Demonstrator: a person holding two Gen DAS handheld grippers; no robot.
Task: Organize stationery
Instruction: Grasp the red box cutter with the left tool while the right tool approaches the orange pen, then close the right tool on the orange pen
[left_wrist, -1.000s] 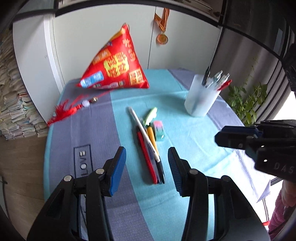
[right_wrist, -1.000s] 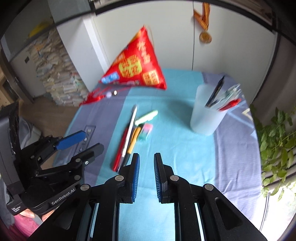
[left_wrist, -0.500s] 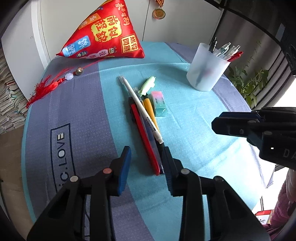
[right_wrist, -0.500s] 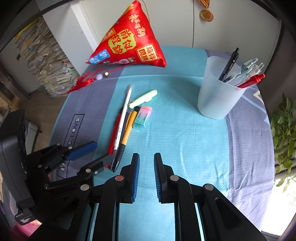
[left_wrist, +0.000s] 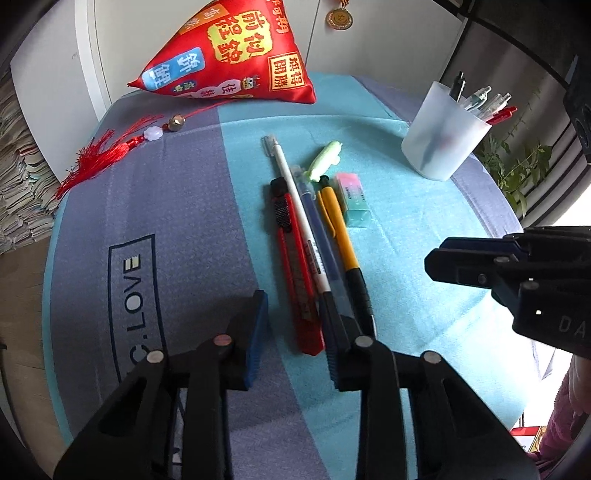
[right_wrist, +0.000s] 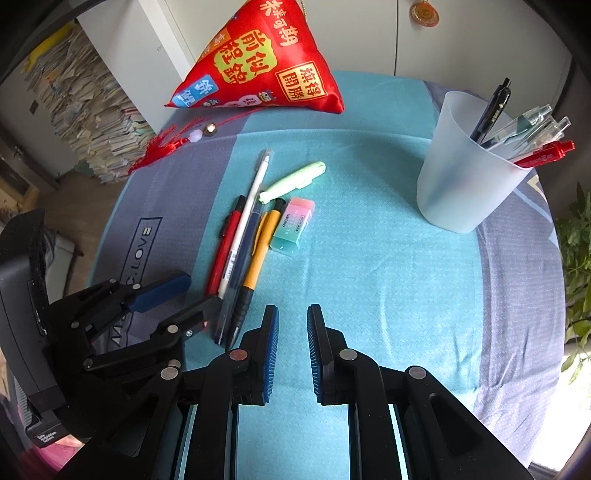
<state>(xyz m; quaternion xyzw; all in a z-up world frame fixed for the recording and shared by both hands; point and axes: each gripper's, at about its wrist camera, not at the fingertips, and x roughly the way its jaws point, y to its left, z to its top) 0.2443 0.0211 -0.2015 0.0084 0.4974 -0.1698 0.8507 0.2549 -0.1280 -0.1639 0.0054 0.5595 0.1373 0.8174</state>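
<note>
Both grippers have sunk; left gripper (left_wrist: 291, 332) has been closing around the red cutter (left_wrist: 295, 273), pads apart; right gripper (right_wrist: 291, 347) nearly together, empty

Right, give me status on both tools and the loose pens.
Left tool closing around red utility knife, not gripping. Right tool shut, empty. Frosted plastic cup clear to reach.

**Bright daylight, strong fisheye curvature**

Both views are lit by daylight from the right, where the window edge is blown out to white. The tablecloth (right_wrist: 369, 258) is evenly and brightly lit; soft shadows are cast beneath the left gripper (left_wrist: 295, 332). Straight lines are bent near the borders, and the corners are darkened by vignetting. The centre is rendered sharp; no motion blur is seen.
</note>
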